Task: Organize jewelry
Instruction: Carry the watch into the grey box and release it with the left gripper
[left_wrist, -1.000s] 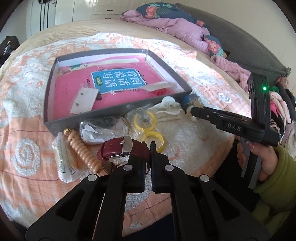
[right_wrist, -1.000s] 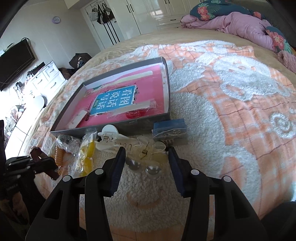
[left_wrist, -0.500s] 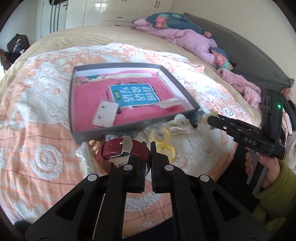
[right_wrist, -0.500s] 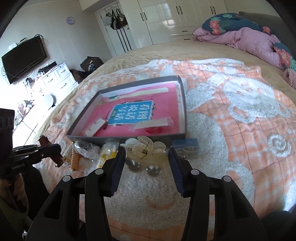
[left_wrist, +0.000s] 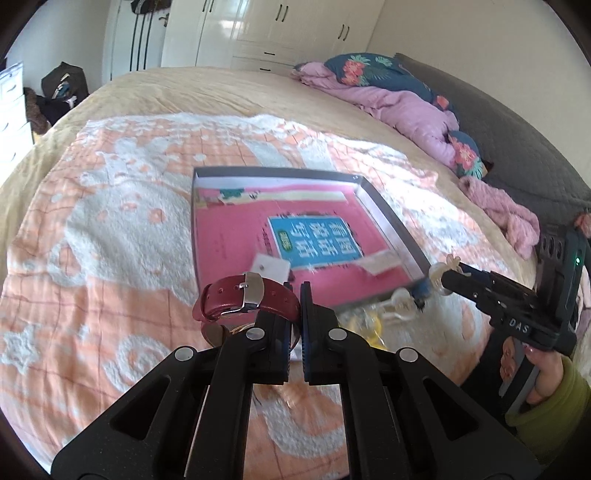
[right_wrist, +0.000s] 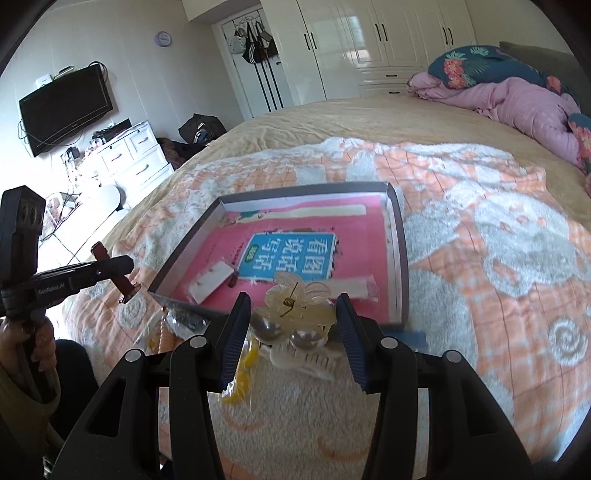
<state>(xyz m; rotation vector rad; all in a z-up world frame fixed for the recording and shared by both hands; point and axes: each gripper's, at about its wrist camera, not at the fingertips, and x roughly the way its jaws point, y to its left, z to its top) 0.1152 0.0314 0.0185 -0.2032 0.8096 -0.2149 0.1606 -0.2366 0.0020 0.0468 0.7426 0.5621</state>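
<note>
My left gripper (left_wrist: 296, 295) is shut on a red-strap watch (left_wrist: 240, 295) and holds it in the air over the near left corner of the grey tray (left_wrist: 391, 225). The tray is lined with a pink book and holds a white earring card (left_wrist: 269, 267). My right gripper (right_wrist: 291, 321) is shut on a translucent hair claw clip (right_wrist: 299, 299), which hangs above the tray's near edge (right_wrist: 400, 258). Each gripper shows in the other's view: the right one (left_wrist: 443, 275) with the clip, the left one (right_wrist: 110, 266) with the watch (right_wrist: 123, 284).
Loose pieces lie on the orange-and-white blanket in front of the tray: yellow bangles in a bag (right_wrist: 240, 369), a white comb clip (right_wrist: 310, 360), a beaded bracelet (right_wrist: 162, 332) and a blue box (right_wrist: 413, 336). A pink duvet (left_wrist: 399, 107) is piled by the headboard.
Both grippers have risen from the bed with the watch and the hair clip still held. The pile of loose pieces and the tray now sit farther below and ahead.
</note>
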